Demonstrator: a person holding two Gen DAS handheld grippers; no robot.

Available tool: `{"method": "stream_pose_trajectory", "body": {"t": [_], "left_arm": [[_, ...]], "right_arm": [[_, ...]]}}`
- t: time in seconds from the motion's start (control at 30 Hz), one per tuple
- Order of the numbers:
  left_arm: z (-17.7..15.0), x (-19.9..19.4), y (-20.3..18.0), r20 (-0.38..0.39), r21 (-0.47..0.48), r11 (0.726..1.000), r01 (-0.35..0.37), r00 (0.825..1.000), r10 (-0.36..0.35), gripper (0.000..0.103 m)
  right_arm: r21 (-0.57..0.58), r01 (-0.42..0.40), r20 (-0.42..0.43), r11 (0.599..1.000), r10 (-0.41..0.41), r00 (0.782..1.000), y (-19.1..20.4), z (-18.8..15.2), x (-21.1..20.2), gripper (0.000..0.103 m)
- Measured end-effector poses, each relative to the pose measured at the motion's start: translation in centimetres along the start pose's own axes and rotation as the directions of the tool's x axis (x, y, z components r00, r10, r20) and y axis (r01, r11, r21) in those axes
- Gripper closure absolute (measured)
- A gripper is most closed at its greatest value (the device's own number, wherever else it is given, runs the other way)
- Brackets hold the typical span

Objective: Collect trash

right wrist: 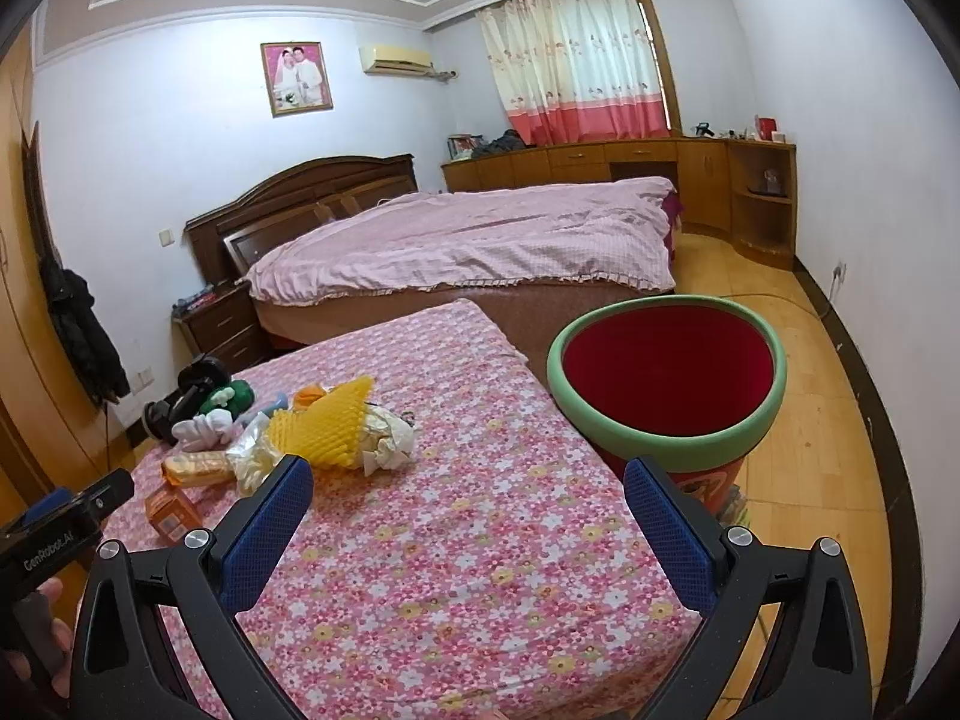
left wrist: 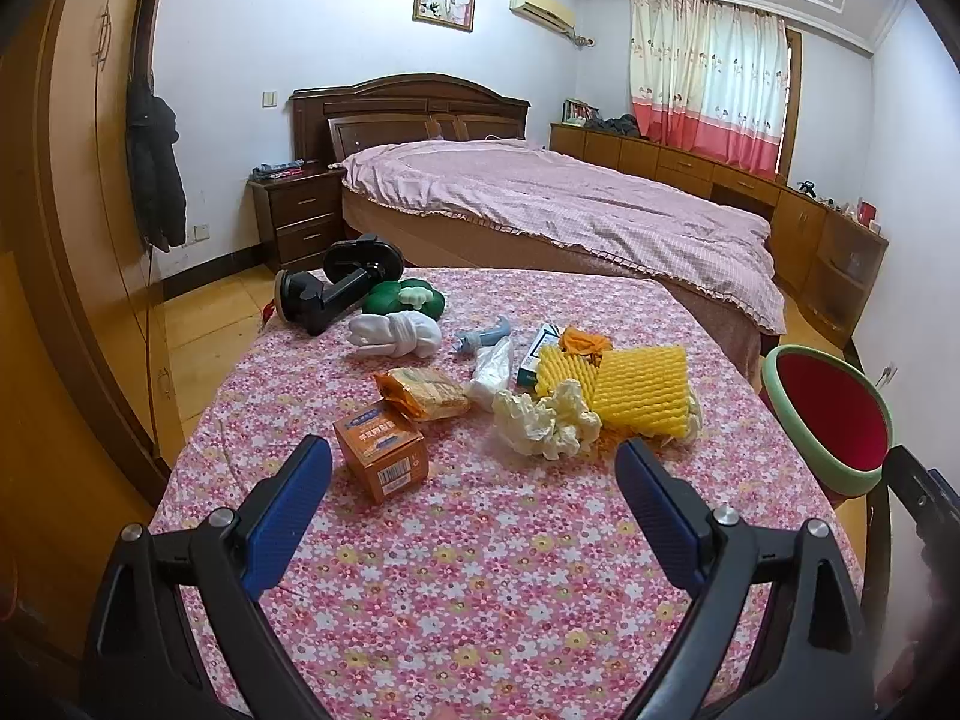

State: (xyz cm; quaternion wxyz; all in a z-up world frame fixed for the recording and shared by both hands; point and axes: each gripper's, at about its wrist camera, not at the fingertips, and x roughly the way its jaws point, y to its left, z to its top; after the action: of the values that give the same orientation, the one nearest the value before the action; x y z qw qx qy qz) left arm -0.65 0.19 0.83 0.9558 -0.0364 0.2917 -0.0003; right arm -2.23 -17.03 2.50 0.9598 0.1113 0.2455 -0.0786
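Pink floral cloth covered the tabletop (left wrist: 480,570), which stood at the foot of a wooden bed under a pale pink checked quilt (left wrist: 540,192) in a bedroom with a red-and-cream curtain (left wrist: 708,78). Both pairs of tongs hung above the bare near part of the cloth, tilted downward, and held nothing: the left tongs (left wrist: 474,468) stood wide apart, their blue pads clear of every item, and the right tongs (right wrist: 468,486) likewise stood wide apart over empty cloth. The trash lay clustered in the middle of the tabletop, beyond the left tongs: an orange cardboard box with a barcode (left wrist: 381,450) nearest, an orange-wrapped packet of biscuits (left wrist: 423,393) just behind it, a crumpled cream tissue wad (left wrist: 543,420) touching a yellow foam fruit net (left wrist: 642,390), a clear plastic bag (left wrist: 492,375), a small white-and-green carton (left wrist: 537,354) and a scrap of orange peel (left wrist: 585,341). Farther back sat a knotted white cloth bundle (left wrist: 396,333), a green plush toy (left wrist: 411,297), a pale blue plastic piece (left wrist: 480,336) and a black suction-cup phone mount (left wrist: 336,288). Beside the tabletop's right edge, on the wooden floor, stood a red bin with a green rim (right wrist: 666,378), its inside showing only red, just beyond the right finger of the right tongs.
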Motion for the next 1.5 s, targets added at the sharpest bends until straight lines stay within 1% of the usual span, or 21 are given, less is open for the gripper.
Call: {"method": "stream_pose_trajectory", "body": {"t": [0.7,1.5], "left_arm": [[-0.2,0.4,-0.1,-0.012,-0.006,1.0,-0.011,1.0,0.011,0.008],[-0.2,0.2,0.2,-0.007,-0.01,1.0,-0.017,1.0,0.017,0.008]], "right_arm": [[0.016,0.005,-0.003,1.0,-0.005,1.0,-0.7,-0.2,-0.1,0.0],[0.02,0.002,-0.007,1.0,-0.002,1.0,-1.0,-0.2,0.1,0.0]]}}
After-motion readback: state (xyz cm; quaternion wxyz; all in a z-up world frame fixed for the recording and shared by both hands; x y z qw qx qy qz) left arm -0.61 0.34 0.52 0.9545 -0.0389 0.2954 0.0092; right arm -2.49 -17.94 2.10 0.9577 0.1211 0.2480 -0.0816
